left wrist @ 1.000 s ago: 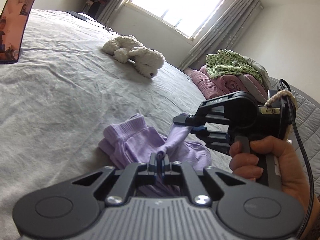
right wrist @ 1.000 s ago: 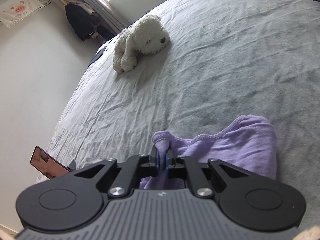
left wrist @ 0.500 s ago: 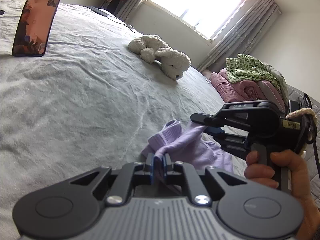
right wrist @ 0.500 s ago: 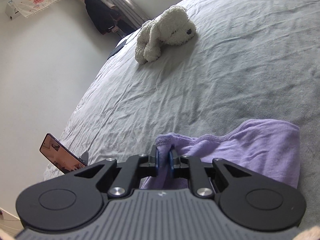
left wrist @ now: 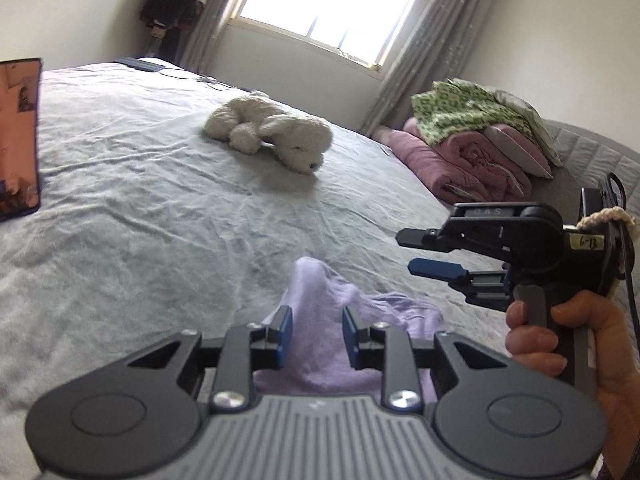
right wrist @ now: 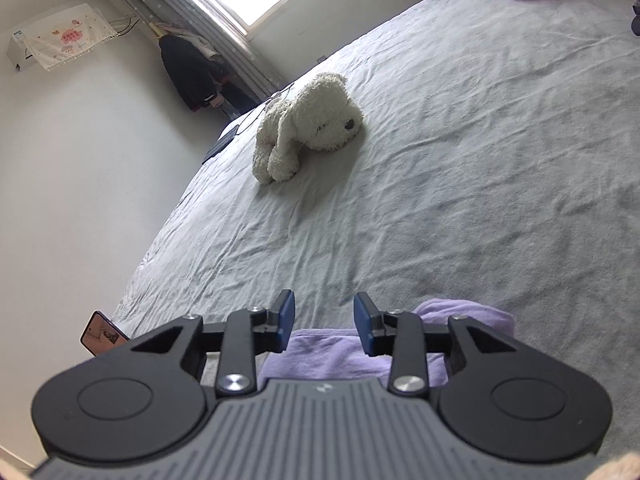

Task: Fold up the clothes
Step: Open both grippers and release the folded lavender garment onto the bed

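Note:
A small lilac garment [left wrist: 320, 320] lies bunched on the grey bed sheet [left wrist: 160, 208]. In the left wrist view my left gripper [left wrist: 316, 336] is open, its blue pads on either side of a raised fold of the cloth without pinching it. To the right, a hand holds my right gripper [left wrist: 416, 252], open and empty above the sheet. The right wrist view shows that right gripper [right wrist: 324, 324] open just above the lilac garment [right wrist: 332, 352], which lies flat beneath its fingers.
A white plush dog [left wrist: 272, 132] lies mid-bed, also seen as the plush dog [right wrist: 308, 128]. Folded pink quilts under a green patterned cloth [left wrist: 476, 148] are stacked at the right. A phone [left wrist: 18, 136] stands at the left edge. The window [left wrist: 328, 0] and curtains lie behind.
Both grippers were shut on the lilac garment and holding it up; now both have opened and let it go, and it rests on the sheet. The right gripper has lifted clear.

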Tool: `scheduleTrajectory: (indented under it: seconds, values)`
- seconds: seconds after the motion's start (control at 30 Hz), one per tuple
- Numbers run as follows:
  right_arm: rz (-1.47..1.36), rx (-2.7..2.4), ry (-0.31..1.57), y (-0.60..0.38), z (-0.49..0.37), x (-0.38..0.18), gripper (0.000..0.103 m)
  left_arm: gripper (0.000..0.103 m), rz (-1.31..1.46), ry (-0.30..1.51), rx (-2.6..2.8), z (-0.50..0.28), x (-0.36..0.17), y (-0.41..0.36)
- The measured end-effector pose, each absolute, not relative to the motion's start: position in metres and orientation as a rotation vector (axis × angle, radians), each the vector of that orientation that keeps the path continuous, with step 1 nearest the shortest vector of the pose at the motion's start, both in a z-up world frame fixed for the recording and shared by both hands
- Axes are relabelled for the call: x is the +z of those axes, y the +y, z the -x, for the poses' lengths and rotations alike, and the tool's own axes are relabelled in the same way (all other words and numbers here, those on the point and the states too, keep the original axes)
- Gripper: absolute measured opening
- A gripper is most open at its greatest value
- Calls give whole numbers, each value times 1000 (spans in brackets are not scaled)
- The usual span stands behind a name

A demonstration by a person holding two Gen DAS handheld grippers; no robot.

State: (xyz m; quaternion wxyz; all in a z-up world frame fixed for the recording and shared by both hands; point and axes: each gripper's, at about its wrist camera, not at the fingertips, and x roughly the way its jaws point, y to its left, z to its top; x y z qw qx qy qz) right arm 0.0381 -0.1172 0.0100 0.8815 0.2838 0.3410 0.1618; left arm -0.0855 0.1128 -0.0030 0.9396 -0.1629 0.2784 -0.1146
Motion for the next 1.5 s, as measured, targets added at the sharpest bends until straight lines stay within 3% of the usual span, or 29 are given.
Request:
scheduleTrajectory:
  seconds: [0.27, 0.4, 0.47, 0.53, 0.6, 0.63, 0.73, 0.77, 1.0, 1.1, 1.3, 1.5]
  values:
    - [-452, 265, 705, -122, -29, -1, 37, 25, 115, 608, -347, 32, -3, 86]
    - [-315, 266, 707, -113, -24, -12, 36, 18, 118, 576, -357, 13, -26, 93]
    - [-240, 258, 715, -113, -23, -22, 35, 9, 195, 612, -282, 4, -41, 107]
    - [-200, 238, 736, -120, -26, -33, 27, 9, 280, 647, -214, -4, -53, 122]
    - [-189, 231, 742, -131, -27, -40, 7, 10, 286, 654, -180, -5, -56, 130]
    - [-198, 235, 737, -138, -26, -41, 7, 8, 287, 657, -165, -5, -57, 134]
    - [-235, 234, 717, -152, -23, -34, 13, 8, 297, 655, -145, -6, -50, 143]
    - [-242, 226, 708, -154, -21, -30, 24, 8, 306, 641, -142, -6, -44, 145]
    - [-201, 303, 688, -134, -5, -21, 26, 8, 272, 542, -285, 8, -13, 128]
    - [-132, 354, 678, -118, 8, -23, 35, 9, 177, 556, -333, 19, -25, 115]
    - [125, 413, 638, -88, 41, -35, 37, 9, -6, 580, -425, 41, -47, 91]
    - [270, 431, 590, -88, 70, -39, 41, 9, 40, 587, -420, 51, -43, 125]
